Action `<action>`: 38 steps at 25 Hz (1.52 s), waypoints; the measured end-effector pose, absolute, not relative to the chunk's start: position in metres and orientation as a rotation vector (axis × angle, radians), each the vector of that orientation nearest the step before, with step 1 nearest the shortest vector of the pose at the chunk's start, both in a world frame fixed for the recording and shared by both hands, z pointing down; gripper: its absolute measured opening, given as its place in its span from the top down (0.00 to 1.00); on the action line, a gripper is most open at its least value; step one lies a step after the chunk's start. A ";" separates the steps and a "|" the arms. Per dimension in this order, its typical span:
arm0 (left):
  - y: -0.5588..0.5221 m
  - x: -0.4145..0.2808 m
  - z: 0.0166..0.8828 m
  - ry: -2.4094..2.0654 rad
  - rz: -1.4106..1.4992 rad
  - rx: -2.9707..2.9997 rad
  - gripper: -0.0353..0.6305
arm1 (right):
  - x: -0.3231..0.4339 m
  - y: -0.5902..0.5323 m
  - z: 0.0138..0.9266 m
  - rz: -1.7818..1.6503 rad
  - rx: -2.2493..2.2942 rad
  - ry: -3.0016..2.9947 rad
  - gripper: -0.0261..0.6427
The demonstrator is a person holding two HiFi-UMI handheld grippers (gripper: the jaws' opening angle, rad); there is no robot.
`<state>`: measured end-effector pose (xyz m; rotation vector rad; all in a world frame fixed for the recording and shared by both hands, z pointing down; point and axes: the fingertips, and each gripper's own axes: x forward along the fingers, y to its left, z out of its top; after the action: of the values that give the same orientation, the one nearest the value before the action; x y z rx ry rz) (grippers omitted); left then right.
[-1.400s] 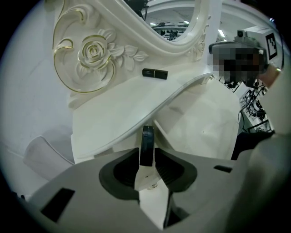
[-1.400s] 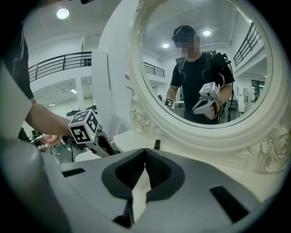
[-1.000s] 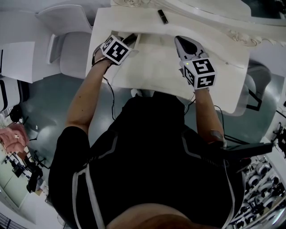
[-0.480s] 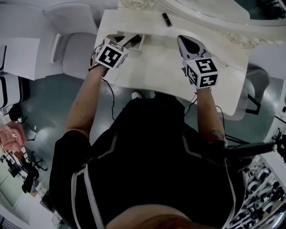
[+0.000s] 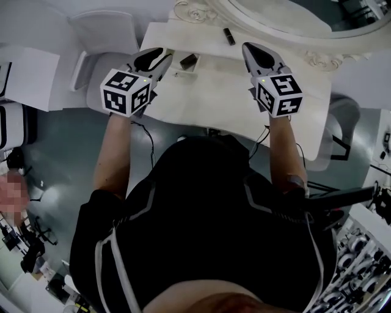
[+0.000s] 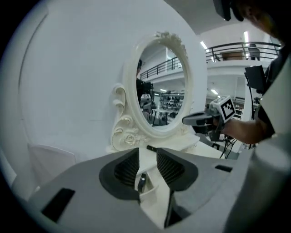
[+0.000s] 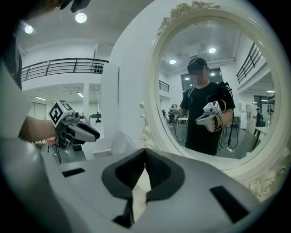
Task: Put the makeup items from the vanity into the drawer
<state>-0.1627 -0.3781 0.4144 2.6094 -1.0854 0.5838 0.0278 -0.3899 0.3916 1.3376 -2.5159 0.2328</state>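
Observation:
A small open drawer (image 5: 178,69) is set in the white vanity top (image 5: 214,92), and a dark flat makeup item (image 5: 188,60) lies in it. A dark slim tube (image 5: 229,36) lies further back near the mirror base. My left gripper (image 5: 160,56) hangs above the drawer's left side, open, with nothing between its pads. In the left gripper view, the dark item (image 6: 142,182) shows below, through the gap of the left gripper (image 6: 148,157). My right gripper (image 5: 250,50) hovers over the right of the vanity. Its jaw tips meet in the right gripper view (image 7: 145,152), holding nothing.
An ornate oval mirror (image 6: 163,86) stands at the back of the vanity, its carved base (image 5: 189,11) close to the tube. A white chair (image 5: 104,36) stands to the left of the vanity. Grey floor surrounds it, and the person's body fills the near side.
My left gripper has drawn up and to the left, away from the drawer, and the dark item now lies alone in it. The right gripper has hardly moved.

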 end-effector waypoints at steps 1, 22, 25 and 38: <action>-0.375 -0.167 0.401 -1.106 0.524 2.626 0.76 | 0.025 -0.388 0.384 0.220 1.339 -2.525 0.95; -0.338 -0.233 0.228 -1.490 -0.140 2.661 0.94 | 0.024 -0.336 0.243 -0.022 1.531 -2.579 0.95; -0.341 -0.237 0.228 -1.598 -0.087 2.664 0.94 | 0.031 -0.333 0.238 -0.034 1.581 -2.552 0.95; -0.330 -0.226 0.236 -1.550 -0.039 2.657 0.94 | 0.041 -0.321 0.241 -0.026 1.613 -2.493 0.95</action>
<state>-0.2262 -0.3296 0.2358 2.6574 -1.5500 -0.0387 0.0412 -0.3214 0.2411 1.6131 -2.4934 -0.0256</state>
